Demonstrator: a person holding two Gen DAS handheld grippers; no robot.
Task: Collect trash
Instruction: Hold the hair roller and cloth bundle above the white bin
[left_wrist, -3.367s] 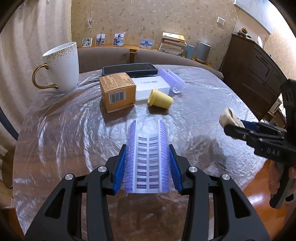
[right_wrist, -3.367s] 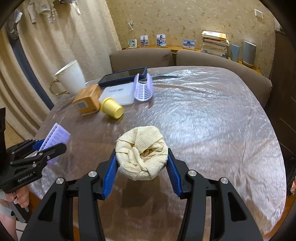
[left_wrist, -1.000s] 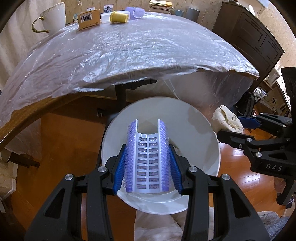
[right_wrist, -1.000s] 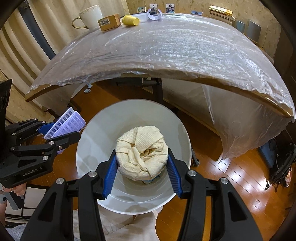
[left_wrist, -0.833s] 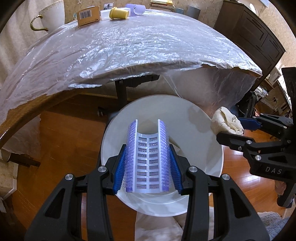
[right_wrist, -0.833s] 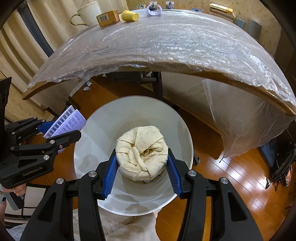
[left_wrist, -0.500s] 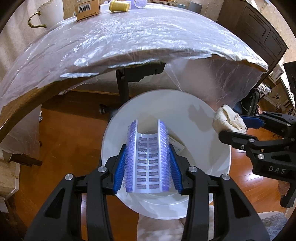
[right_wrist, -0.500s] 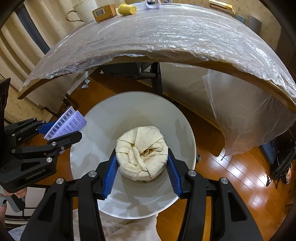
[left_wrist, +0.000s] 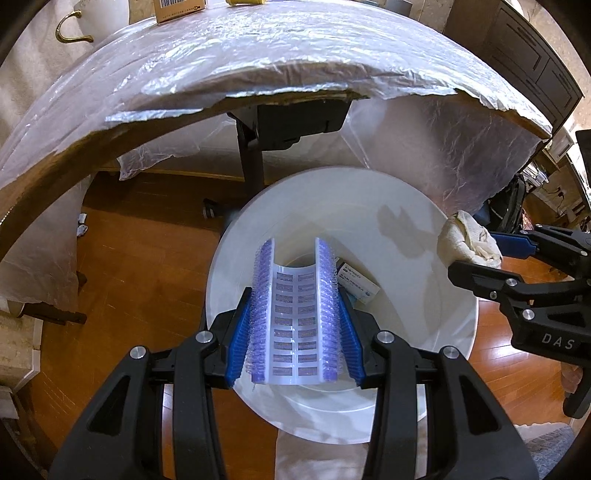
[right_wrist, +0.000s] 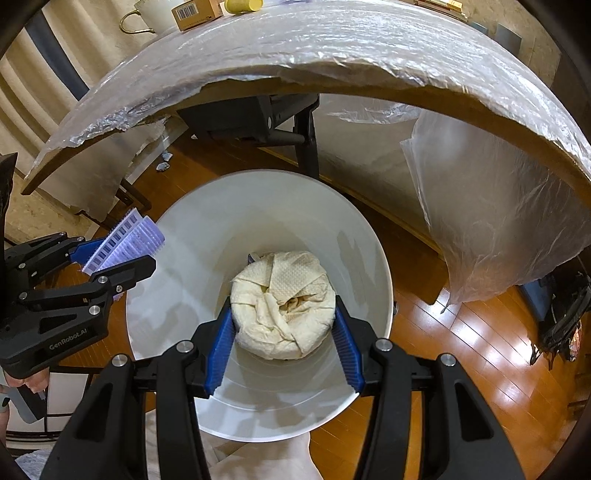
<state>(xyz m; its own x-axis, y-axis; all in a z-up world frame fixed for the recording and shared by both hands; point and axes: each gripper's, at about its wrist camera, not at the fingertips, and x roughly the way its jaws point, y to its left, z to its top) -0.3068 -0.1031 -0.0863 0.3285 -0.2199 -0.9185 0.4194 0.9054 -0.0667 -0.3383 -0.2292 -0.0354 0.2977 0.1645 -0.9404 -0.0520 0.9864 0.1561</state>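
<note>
We log: left gripper (left_wrist: 295, 314) clamping purple blister tray (left_wrist: 294, 314); right gripper (right_wrist: 283, 314) clamping crumpled paper wad (right_wrist: 283, 302); both above white bin (right_wrist: 184, 280).

Plastic-covered table (left_wrist: 258, 55), gold-handled mug (right_wrist: 142, 16)

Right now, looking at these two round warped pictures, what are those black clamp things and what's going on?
They are two hand-held grippers, each with a fisheye camera looking along its fingers; a person carries one in each hand. The left gripper pinches a curved purple bristly plastic strip. The right gripper squeezes a crumpled cream paper towel ball. Both hang over a round white plastic bin on the wooden floor, with a small white and blue box already inside. Above is the plastic-covered table, holding a brown cardboard box and a white mug.
</note>
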